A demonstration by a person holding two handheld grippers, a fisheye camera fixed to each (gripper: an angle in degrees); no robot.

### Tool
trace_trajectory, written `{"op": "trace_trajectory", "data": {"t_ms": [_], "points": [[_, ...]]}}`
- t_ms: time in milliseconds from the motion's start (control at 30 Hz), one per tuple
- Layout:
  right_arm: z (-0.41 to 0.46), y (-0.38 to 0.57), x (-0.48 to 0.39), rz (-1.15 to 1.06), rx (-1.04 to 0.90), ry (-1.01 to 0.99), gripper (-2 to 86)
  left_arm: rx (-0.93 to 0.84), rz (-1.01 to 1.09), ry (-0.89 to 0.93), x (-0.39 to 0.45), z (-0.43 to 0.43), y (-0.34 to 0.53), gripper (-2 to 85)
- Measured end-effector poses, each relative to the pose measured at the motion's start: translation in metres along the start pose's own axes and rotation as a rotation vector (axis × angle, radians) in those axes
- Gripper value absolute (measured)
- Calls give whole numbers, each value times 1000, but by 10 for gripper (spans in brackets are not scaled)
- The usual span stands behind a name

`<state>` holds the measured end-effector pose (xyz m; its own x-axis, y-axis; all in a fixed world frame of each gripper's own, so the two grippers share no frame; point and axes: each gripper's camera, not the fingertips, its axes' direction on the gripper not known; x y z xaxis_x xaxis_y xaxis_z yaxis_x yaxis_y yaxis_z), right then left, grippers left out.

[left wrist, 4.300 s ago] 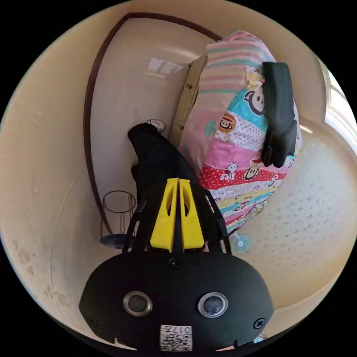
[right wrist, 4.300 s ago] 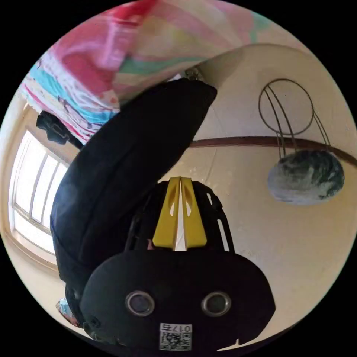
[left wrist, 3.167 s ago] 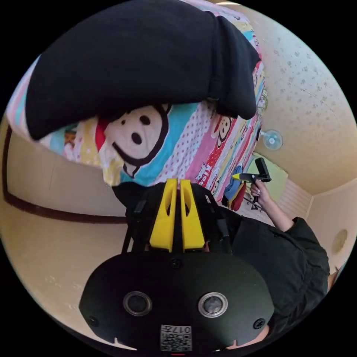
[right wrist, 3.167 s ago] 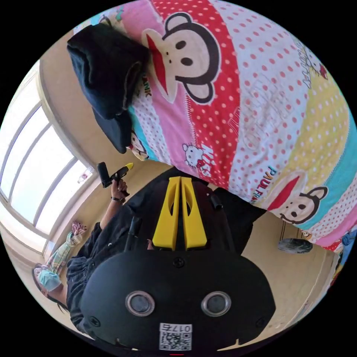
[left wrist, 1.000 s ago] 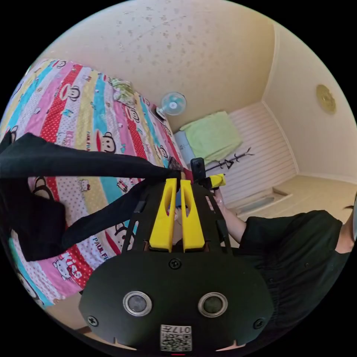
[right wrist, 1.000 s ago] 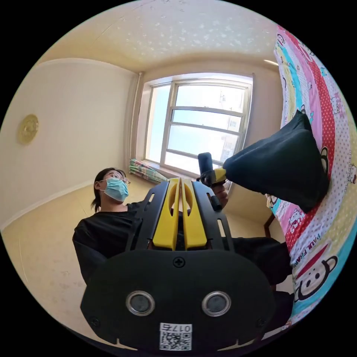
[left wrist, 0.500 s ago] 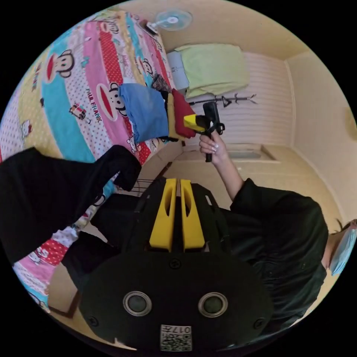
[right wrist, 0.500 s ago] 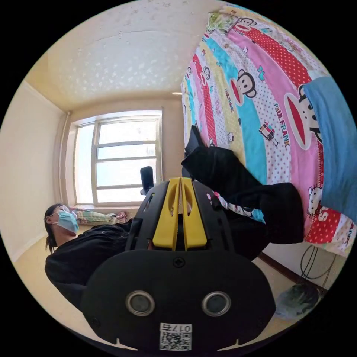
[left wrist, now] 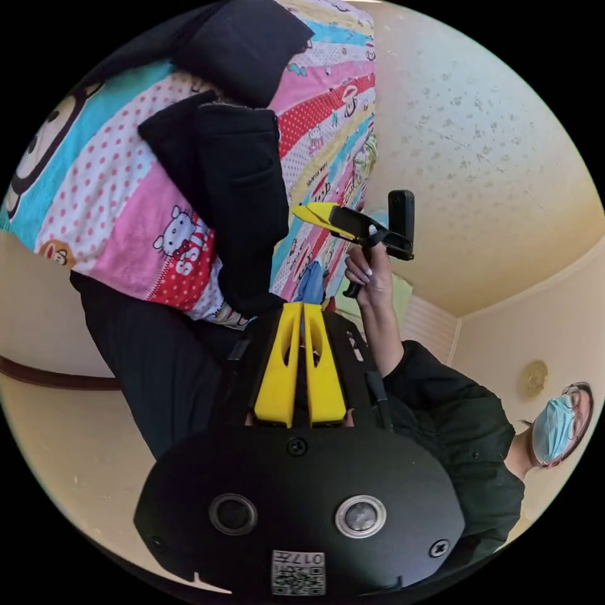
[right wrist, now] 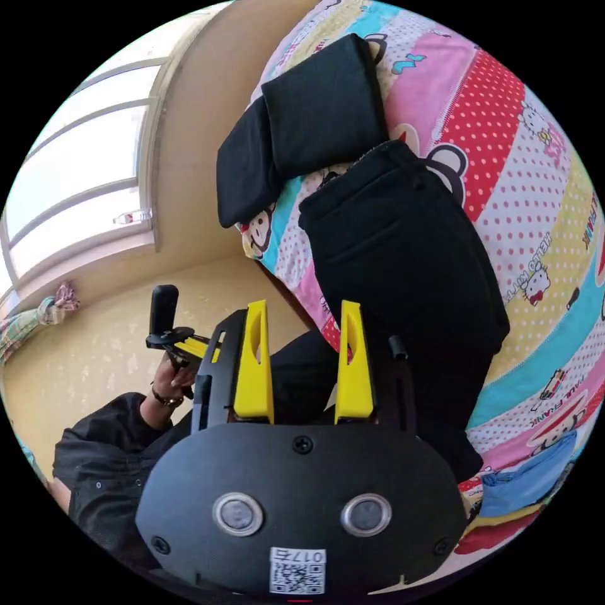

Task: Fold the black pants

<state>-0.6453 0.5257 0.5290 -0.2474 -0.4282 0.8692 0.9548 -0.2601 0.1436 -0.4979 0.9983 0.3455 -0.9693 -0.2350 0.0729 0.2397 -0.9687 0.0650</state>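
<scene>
Beyond parted right tongs (right wrist: 304, 309): black pants (right wrist: 403, 258).

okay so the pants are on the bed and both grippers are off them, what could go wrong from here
1. The black pants lie at the bed's edge, their lower part hanging past the patterned bedsheet; they may slide off.
2. A folded black garment lies touching the waistband; the open right gripper could catch it by mistake.
3. The left gripper is shut and must open before it can grip.
</scene>
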Motion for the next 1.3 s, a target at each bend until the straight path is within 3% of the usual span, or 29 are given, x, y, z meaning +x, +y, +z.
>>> {"op": "trace_trajectory", "data": {"t_ms": [100,167,233,300,367,433,633,800,867,1033,1300], "points": [[59,-69,-51,-23,-104,290,261,82,-51,44,-18,-32,-7,-9],[107,-98,-65,-33,-189,539,260,150,-79,110,-28,-50,-12,-9],[163,-110,-67,-65,-304,836,234,185,-96,167,-34,-58,-17,-9],[229,-95,-73,-210,-371,1318,181,199,-115,210,-40,-63,-24,-9],[240,-79,-77,-257,-330,1415,164,198,-119,241,-42,-66,-36,-9],[216,-65,-80,-237,-227,1301,147,182,-108,242,-39,-66,-48,-9],[69,-15,-23,5,-29,634,85,77,4,198,-16,-52,-101,5],[-12,49,65,164,152,162,85,57,138,40,12,-29,-144,117],[-17,70,83,181,206,121,85,56,228,-17,29,-11,-163,160],[2,106,108,225,255,50,82,-57,359,96,46,44,-197,149],[72,159,134,296,355,-174,68,-115,246,-266,0,108,-217,171]]}}
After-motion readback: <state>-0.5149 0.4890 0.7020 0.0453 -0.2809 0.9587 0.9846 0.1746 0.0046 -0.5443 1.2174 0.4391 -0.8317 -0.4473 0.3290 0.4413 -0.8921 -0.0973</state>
